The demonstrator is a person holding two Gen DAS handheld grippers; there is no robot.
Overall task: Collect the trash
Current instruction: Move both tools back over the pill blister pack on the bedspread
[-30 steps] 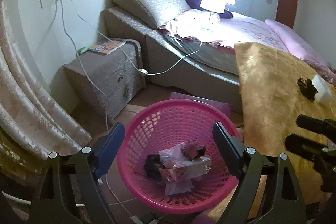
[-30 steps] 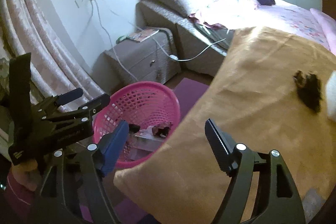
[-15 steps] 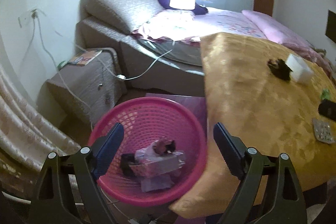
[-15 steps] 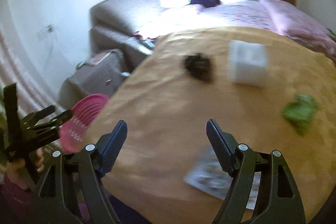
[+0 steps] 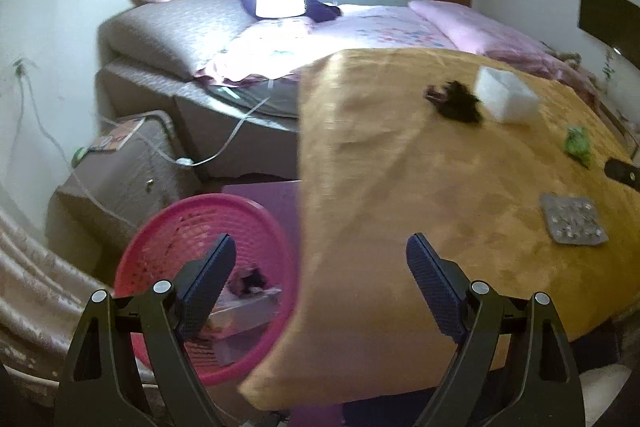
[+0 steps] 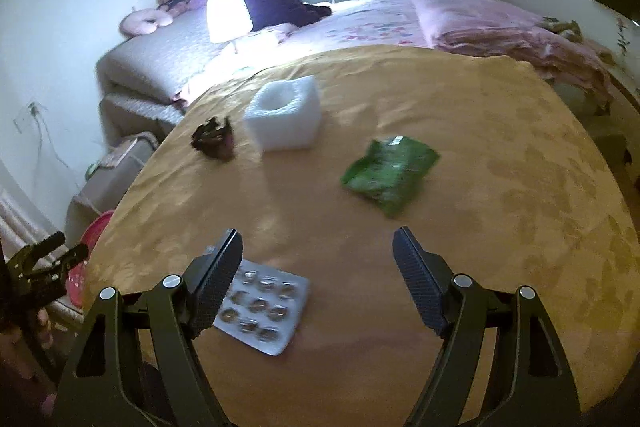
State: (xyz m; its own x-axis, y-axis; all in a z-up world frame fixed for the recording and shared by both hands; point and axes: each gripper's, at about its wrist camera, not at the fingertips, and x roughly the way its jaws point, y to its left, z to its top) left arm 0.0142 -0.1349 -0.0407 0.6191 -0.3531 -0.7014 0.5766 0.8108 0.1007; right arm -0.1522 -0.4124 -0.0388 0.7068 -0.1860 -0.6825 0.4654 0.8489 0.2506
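- left claw [image 5: 318, 263] spread wide, empty, over the pink basket [image 5: 168, 227]
- right claw [image 6: 318, 255] spread too, above the worktop [image 6: 480, 227], blister pack [image 6: 264, 311] just beside its left finger

the left gripper [image 5: 318, 269] and right gripper [image 6: 316, 263] share one build: matte black forked frames, each arm fixed with round silver screws, ending in flat dark-blue pads [image 6: 416, 281] with a fine ribbed texture. bare skin of a hand [image 6: 28, 331] shows on the left tool's black handle.
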